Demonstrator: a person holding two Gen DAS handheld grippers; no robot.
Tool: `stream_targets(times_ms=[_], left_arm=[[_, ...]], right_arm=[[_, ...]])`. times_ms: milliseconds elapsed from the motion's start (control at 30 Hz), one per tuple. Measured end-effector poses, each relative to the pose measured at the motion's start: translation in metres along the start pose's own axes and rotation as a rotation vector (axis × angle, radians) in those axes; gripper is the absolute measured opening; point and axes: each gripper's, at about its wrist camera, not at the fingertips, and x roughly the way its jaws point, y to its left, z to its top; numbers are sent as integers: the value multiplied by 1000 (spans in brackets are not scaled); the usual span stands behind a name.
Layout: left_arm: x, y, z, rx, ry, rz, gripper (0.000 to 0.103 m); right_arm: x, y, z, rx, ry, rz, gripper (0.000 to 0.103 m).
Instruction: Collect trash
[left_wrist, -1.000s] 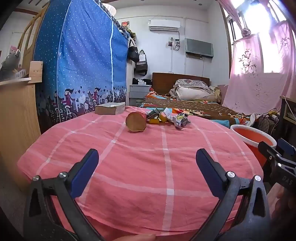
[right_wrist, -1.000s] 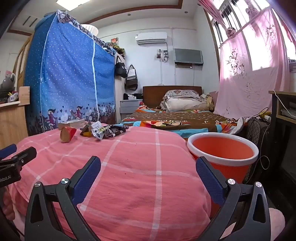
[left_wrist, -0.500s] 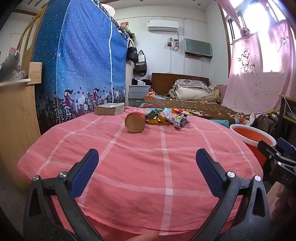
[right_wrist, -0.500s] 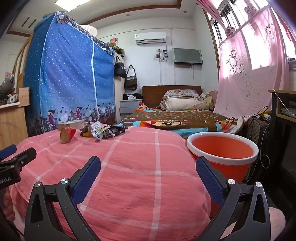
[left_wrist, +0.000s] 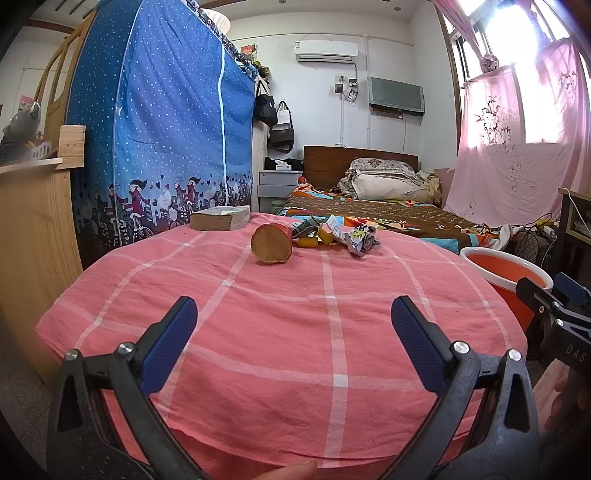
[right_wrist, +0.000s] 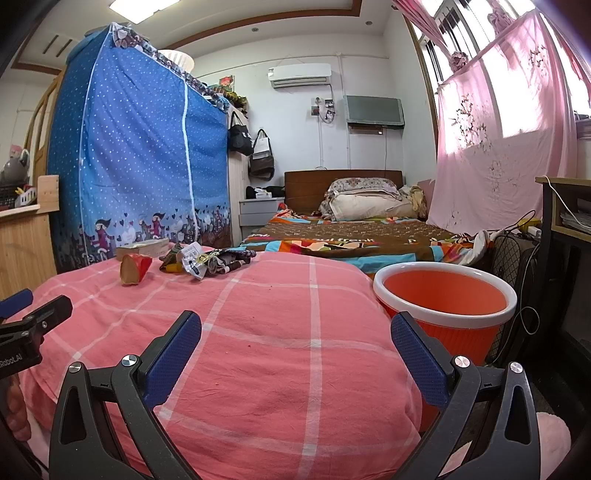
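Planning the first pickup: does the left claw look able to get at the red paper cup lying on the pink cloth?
Probably yes. The left claw is open and empty, and only bare pink cloth lies between it and the red paper cup, though it must travel forward.

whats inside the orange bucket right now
The orange bucket shows only bare orange inner wall below its white rim; no trash is visible inside. Its bottom is hidden by the near rim, so something lying low could be missed.

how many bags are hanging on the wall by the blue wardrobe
2: a black bag hangs next to the blue wardrobe, and a brown bag with a white front hangs just right of it. More could be hidden behind them.
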Motion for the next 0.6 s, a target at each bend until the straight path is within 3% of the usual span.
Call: stream_targets(times_ms=[600], left_arm=[[1,1,-2,1,2,2,103]], right_arm=[[0,0,0,2,-1,0,103]])
